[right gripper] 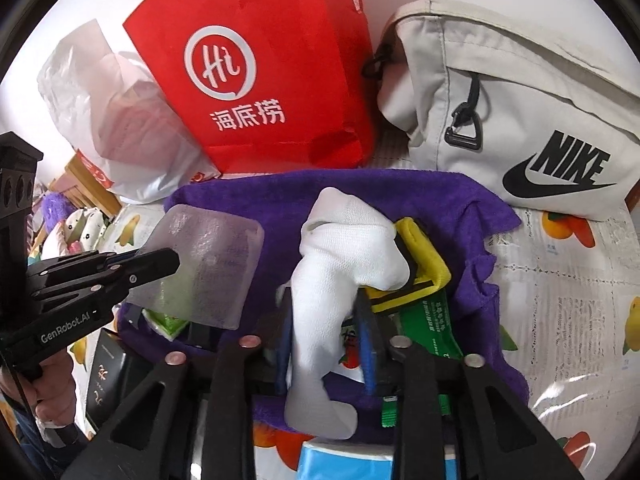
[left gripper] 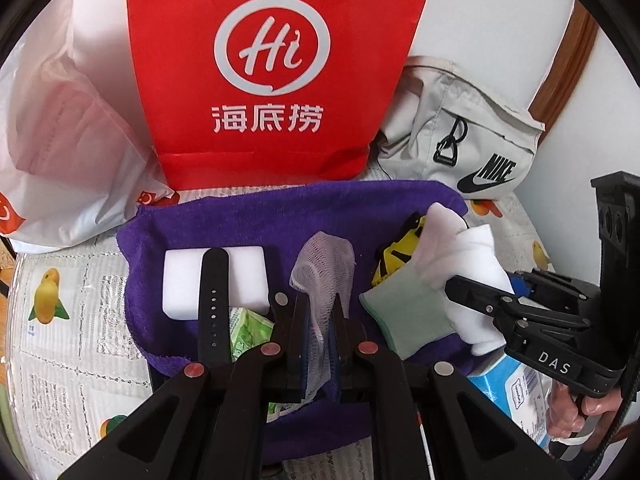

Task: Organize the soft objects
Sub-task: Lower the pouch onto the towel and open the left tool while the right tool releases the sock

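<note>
A purple towel (left gripper: 280,216) (right gripper: 352,192) lies spread on the table. My left gripper (left gripper: 316,316) is shut on a white mesh cloth (left gripper: 324,268), which also shows in the right wrist view (right gripper: 208,264) held above the towel. My right gripper (right gripper: 324,320) is shut on a white sock (right gripper: 340,264) above the towel's right part; it also shows in the left wrist view (left gripper: 472,264). On the towel lie a white sponge block (left gripper: 244,276), a black watch strap (left gripper: 214,304), a grey-green sock (left gripper: 404,312) and a yellow-black strap (right gripper: 420,264).
A red paper bag (left gripper: 272,68) stands behind the towel, a white plastic bag (left gripper: 68,132) to its left, a grey Nike bag (right gripper: 520,112) to its right. A green packet (left gripper: 248,332) and a blue-white box (left gripper: 508,388) lie near the front. The tablecloth (left gripper: 60,340) has fruit prints.
</note>
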